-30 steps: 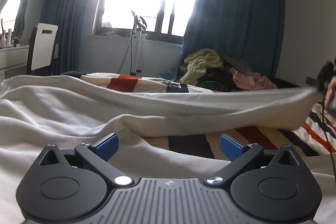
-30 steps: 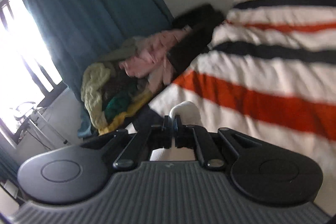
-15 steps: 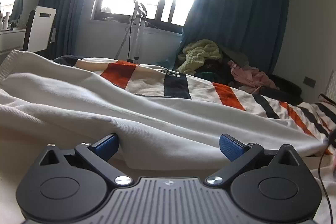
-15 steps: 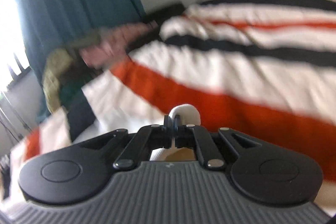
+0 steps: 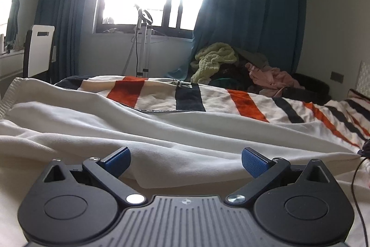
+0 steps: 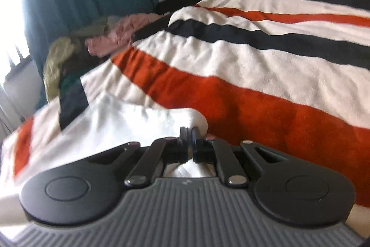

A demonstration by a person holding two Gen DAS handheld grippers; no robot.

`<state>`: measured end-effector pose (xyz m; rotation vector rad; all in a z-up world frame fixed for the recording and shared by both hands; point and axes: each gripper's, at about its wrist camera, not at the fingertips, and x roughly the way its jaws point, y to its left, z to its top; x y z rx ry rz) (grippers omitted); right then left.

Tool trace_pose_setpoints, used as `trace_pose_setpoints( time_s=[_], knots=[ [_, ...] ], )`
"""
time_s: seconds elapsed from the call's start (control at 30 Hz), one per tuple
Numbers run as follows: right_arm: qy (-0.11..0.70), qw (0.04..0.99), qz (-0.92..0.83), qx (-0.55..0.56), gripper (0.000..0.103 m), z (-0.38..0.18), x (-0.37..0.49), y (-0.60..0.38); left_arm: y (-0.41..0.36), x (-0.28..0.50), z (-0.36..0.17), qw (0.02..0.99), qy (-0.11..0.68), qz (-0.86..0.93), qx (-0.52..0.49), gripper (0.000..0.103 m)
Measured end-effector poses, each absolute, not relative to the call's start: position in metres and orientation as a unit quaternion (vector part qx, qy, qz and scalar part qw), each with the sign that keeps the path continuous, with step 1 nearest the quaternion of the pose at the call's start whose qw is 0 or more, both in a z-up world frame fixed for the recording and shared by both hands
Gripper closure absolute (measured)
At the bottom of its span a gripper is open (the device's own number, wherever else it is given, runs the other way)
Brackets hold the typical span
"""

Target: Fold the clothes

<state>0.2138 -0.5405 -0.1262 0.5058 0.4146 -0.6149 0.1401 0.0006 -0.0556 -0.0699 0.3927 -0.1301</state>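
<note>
Our right gripper [image 6: 189, 139] has its fingers pinched together on an edge of the cream cloth [image 6: 129, 122], low over the striped bed [image 6: 254, 66]. Our left gripper [image 5: 186, 160] has its fingers spread wide and grips nothing; a folded edge of the cloth [image 5: 161, 145] lies between and just ahead of them. We judge one fold is being laid over, with smoothing and further folds left, and the pile [image 5: 231, 64] beyond is untouched.
</note>
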Motion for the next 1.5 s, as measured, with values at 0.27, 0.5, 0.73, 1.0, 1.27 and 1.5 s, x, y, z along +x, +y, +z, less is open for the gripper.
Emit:
trace_pose_setpoints(
  time_s=[0.27,0.5,0.73,1.0,1.27,1.5],
  knots=[
    [0.215,0.912,-0.294,0.188,0.024,-0.089,0.189,-0.501,-0.001,0.130,-0.046,0.978,0.189,-0.076,-0.037,0.000],
    [0.179,0.959,-0.177,0.127,0.020,-0.012,0.127,-0.415,-0.004,0.110,-0.033,0.980,0.175,-0.092,-0.030,0.000],
    [0.161,0.975,-0.071,0.138,0.020,0.021,0.048,-0.347,-0.002,0.082,-0.022,0.982,0.162,-0.093,-0.022,0.000],
    [0.186,0.971,-0.081,0.125,0.020,0.007,0.036,-0.331,0.014,0.067,-0.016,0.983,0.177,-0.049,-0.030,0.000],
    [0.214,0.955,-0.130,0.162,0.020,-0.006,0.037,-0.353,0.053,0.066,-0.022,0.967,0.247,0.025,-0.062,0.000],
    [0.215,0.949,-0.137,0.186,0.020,-0.009,0.033,-0.363,0.126,0.064,-0.003,0.943,0.266,0.159,-0.125,0.000]
  ],
)
